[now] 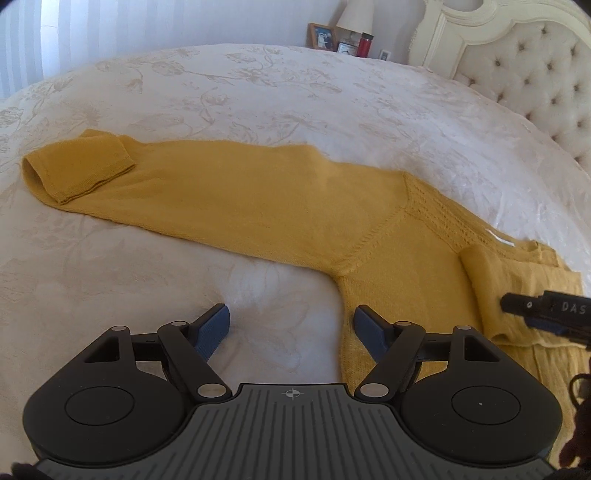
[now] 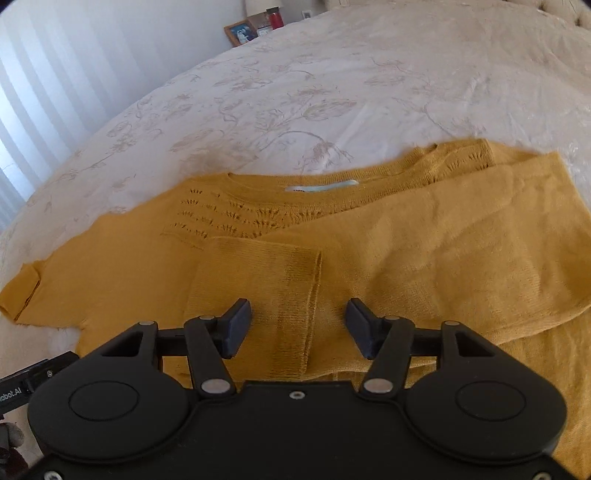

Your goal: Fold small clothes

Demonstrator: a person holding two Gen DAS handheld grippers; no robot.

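Note:
A mustard yellow knit sweater (image 1: 258, 199) lies flat on a white floral bedspread (image 1: 258, 92). In the left wrist view its left sleeve stretches out to the left, the cuff (image 1: 77, 166) folded back. My left gripper (image 1: 291, 328) is open and empty, low over the bed beside the sweater's underarm. In the right wrist view the sweater (image 2: 461, 240) shows its neckline and label, with the right sleeve folded across the body. My right gripper (image 2: 298, 328) is open, its fingers on either side of that sleeve's cuff (image 2: 291, 295). It also shows in the left wrist view (image 1: 543, 314).
A tufted cream headboard (image 1: 535, 66) stands at the right. A nightstand behind the bed holds a photo frame (image 1: 322, 36), a lamp (image 1: 356, 16) and a red container (image 1: 365, 45). White curtains (image 2: 55, 74) hang at the left.

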